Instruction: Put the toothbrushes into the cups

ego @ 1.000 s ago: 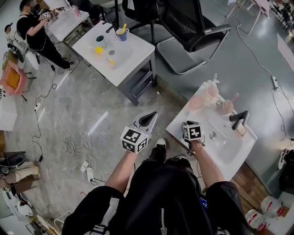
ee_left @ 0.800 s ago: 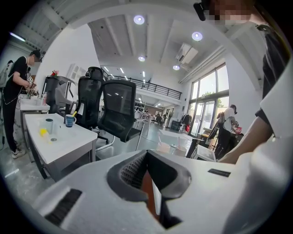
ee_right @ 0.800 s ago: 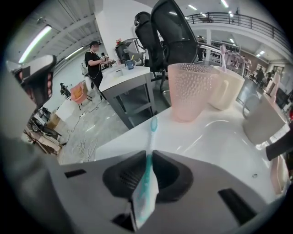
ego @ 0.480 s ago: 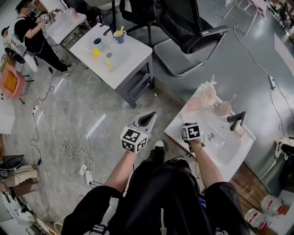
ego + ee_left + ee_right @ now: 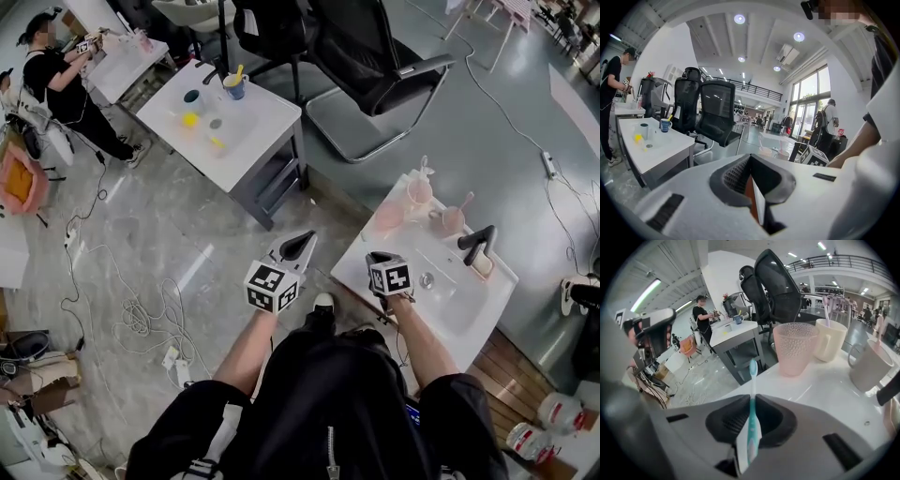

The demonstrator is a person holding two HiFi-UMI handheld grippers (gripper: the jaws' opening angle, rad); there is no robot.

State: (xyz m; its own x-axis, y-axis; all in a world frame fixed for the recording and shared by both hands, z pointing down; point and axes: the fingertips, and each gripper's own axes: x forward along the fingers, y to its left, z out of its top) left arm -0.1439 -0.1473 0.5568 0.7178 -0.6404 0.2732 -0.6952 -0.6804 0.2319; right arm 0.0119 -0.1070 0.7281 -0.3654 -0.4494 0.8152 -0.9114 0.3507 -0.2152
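Right gripper [image 5: 749,437] fingers have just closed on the teal toothbrush [image 5: 753,380], long axis projecting forward, head leading. Dimpled pink cup [image 5: 794,352] stands ahead-right on the worktop [image 5: 825,390]. Left gripper [image 5: 752,187] fingers closed, empty.

A teal toothbrush [image 5: 752,399] was seen. The pale pink cup [image 5: 794,352] was patterned with small dimples. Just beside that cup a plain cream cup [image 5: 830,339] and, further right, a grey mug [image 5: 869,364] were shown, all on a glossy white surface [image 5: 820,394].
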